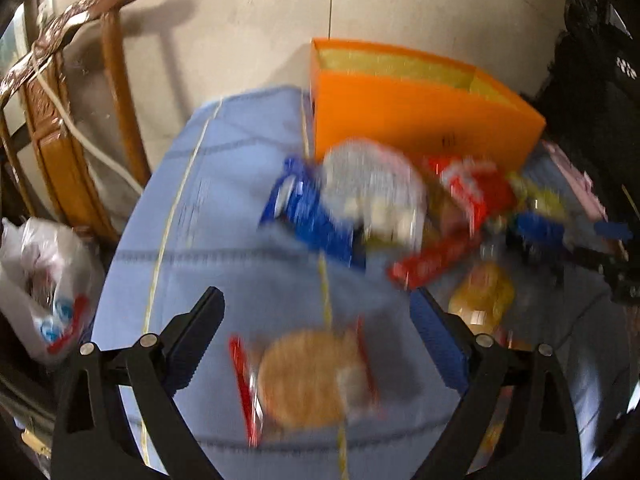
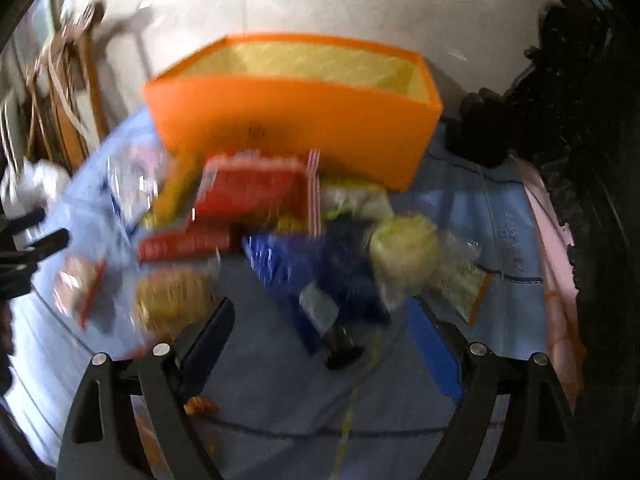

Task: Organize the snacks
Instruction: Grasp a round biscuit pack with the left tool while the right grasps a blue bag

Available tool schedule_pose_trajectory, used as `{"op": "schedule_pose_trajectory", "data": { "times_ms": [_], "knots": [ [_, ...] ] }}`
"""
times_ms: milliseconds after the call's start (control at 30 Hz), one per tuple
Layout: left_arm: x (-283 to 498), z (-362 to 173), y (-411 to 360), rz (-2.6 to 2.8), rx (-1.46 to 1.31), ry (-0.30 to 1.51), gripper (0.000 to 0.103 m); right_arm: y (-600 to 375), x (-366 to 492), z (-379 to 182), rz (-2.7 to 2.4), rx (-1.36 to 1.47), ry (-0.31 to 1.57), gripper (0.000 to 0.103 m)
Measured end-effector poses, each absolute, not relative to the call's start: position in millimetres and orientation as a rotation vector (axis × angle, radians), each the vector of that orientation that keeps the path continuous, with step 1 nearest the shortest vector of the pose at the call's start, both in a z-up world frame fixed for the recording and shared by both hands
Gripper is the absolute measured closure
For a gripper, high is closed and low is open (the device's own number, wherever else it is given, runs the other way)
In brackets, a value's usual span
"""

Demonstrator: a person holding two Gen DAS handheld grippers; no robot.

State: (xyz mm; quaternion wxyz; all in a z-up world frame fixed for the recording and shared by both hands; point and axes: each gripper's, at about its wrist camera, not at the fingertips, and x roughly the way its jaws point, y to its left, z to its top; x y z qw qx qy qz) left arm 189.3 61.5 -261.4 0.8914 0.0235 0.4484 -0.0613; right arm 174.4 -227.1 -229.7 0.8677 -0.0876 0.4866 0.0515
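L wrist: left gripper (image 1: 316, 344) jaws wide apart, empty, above a round cracker pack (image 1: 308, 380) on blue cloth (image 1: 224, 184); snack pile (image 1: 400, 208) just before orange box (image 1: 420, 120).
R wrist: right gripper (image 2: 320, 344) spread, empty, over dark blue packet (image 2: 320, 272); all blurry.

Carved wooden chair (image 1: 60, 128) beside a white plastic bag (image 1: 44, 280), pale blue tablecloth (image 1: 224, 208), tiled floor (image 1: 240, 20).

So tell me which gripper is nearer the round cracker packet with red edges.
Left. The left gripper is open with the cracker packet right between its fingers; the right gripper is over the dark blue packet, the crackers off to its left.
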Motion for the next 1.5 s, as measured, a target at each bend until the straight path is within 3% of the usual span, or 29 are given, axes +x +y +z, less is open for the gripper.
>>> {"op": "schedule_pose_trajectory", "data": {
  "times_ms": [433,467,533,600,633,900,1200,1300,1500],
  "knots": [
    [178,-324,45,-0.034,0.146,1.035,0.009,-209,213,-263,0.060,-0.345,1.071,0.015],
    [177,-328,48,-0.011,0.140,1.023,0.005,-211,217,-266,0.071,-0.322,1.086,0.020],
    [174,-331,58,-0.004,0.071,1.023,0.006,-213,218,-269,0.098,-0.272,1.124,0.052],
    [171,-328,66,-0.027,0.025,1.020,0.027,-216,213,-265,0.096,-0.247,1.113,0.056],
    [168,-325,66,-0.039,0.035,1.020,0.030,-220,210,-263,0.100,-0.214,1.111,0.059],
    [138,-299,78,-0.169,-0.123,0.980,0.030,-265,173,-237,0.140,0.138,1.063,0.063],
    [128,-251,79,-0.256,-0.177,0.887,0.030,-274,143,-210,0.149,0.203,1.013,0.064],
    [129,-243,76,-0.285,-0.182,0.875,0.030,-272,138,-199,0.153,0.200,0.993,0.068],
    [125,-243,73,-0.301,-0.186,0.894,0.030,-279,137,-207,0.123,0.182,1.048,0.066]
  ]
}}
